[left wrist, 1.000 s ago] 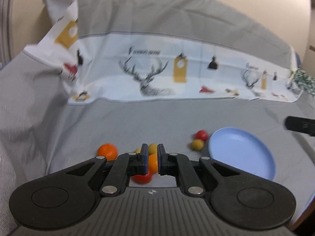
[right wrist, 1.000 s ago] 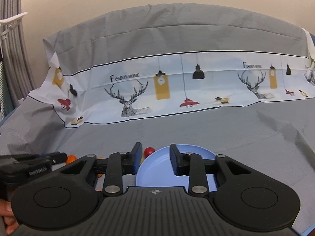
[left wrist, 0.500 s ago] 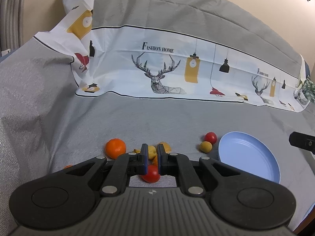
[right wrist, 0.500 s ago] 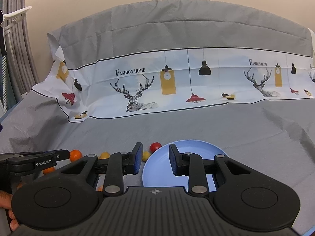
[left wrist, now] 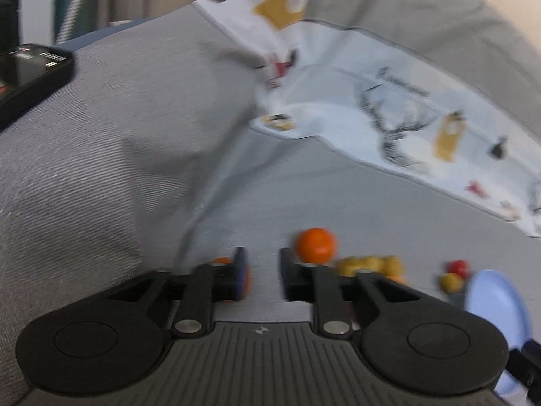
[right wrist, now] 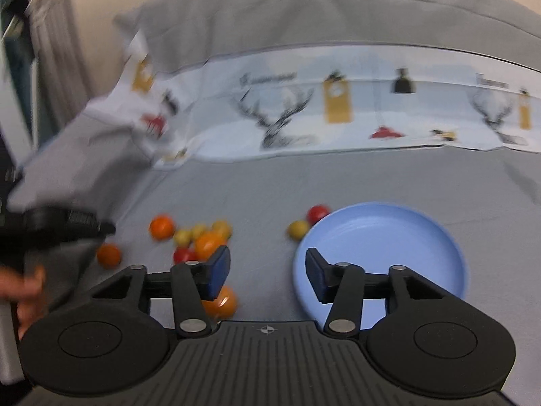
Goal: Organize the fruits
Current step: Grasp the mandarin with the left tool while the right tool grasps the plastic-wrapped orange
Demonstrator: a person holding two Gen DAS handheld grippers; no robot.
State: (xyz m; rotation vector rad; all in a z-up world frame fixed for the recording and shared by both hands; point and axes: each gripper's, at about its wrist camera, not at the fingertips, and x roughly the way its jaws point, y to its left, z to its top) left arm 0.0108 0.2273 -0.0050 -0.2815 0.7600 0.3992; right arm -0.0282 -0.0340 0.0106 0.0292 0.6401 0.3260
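Our left claw [left wrist: 260, 274] stands parted and empty, an orange [left wrist: 315, 245] just past its right finger. Our right claw [right wrist: 267, 272] gapes wide, empty, the blue plate [right wrist: 405, 237] ahead-right; tomatoes [right wrist: 203, 237] cluster ahead-left on grey cloth [right wrist: 253, 186].

Nothing legible now: print on the deer-pattern cloth [right wrist: 338, 115] is blurred past reading in both views, and marks on the black device [left wrist: 30, 71] too smeared.

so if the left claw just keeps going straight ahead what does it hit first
Probably just the grey cloth. The gap of the open left claw shows bare fabric ahead. The orange sits slightly right of that line, though blur makes depth uncertain.
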